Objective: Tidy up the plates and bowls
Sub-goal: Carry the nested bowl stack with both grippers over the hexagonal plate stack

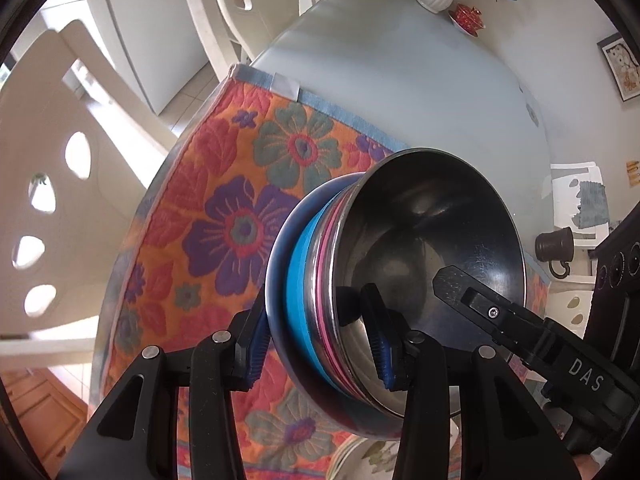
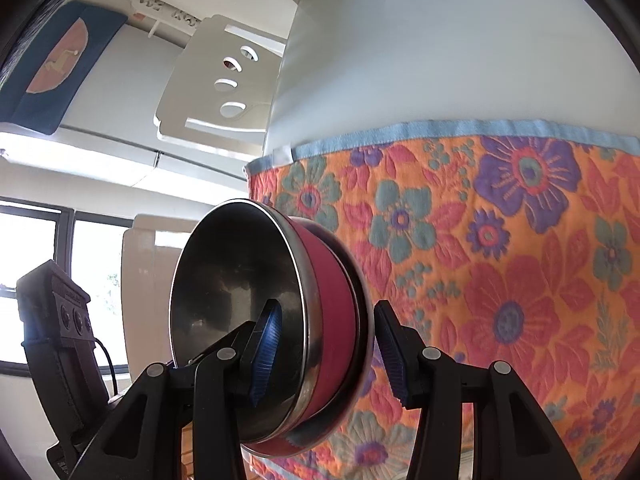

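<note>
Left wrist view: left tool (image 1: pixel 320 344) clamps the wall of a blue-banded steel bowl (image 1: pixel 400 264), one pad inside, one outside, held tilted above the floral orange cloth (image 1: pixel 224 208) on the bench (image 1: pixel 380 80). Right wrist view: right tool (image 2: pixel 324 356) likewise grips a red-banded steel bowl (image 2: pixel 256 312) above that cloth.

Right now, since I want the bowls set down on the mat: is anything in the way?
The far stretch of the mat looks bare. But a patterned plate shows at the left view's bottom edge, under the lifted bowls, so straight down may not be free.
</note>
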Motion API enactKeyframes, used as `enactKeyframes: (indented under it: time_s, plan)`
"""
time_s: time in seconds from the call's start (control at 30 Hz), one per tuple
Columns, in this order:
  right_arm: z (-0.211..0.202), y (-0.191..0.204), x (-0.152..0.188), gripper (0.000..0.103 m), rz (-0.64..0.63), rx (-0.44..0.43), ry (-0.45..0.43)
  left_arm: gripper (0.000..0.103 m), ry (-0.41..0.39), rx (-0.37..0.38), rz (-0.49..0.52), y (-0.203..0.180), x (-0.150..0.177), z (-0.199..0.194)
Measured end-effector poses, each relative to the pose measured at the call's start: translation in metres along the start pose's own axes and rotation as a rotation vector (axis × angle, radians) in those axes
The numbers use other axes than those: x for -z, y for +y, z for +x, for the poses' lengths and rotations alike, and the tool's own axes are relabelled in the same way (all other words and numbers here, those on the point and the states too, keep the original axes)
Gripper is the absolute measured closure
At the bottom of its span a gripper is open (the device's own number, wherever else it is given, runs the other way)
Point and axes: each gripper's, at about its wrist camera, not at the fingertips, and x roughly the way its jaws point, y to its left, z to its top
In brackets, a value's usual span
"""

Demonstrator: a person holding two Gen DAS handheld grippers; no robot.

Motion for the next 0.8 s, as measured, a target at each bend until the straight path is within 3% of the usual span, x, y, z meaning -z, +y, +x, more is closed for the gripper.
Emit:
enactKeyframes:
  time_s: [0.2, 0.43, 0.8]
  plan:
    - [-0.015, -0.005, 0.026, 0.056, -0.005, 0.018, 0.0, 0.063, 0.008, 0.01, -0.01, -0.003, 0.029, -0.006]
    - [-0.035, -0.01, 0.066, 0.056, 0.02, 0.055, -0.029, 0.062, 0.022, 0.02, 0.049, -0.009, 0.056, -0.017]
    - [-0.056, -0.032, 0.13, 0.056, 0.17, 0.074, -0.081, 0.063, 0.069, 0.035, 0.135, -0.008, 0.106, -0.02]
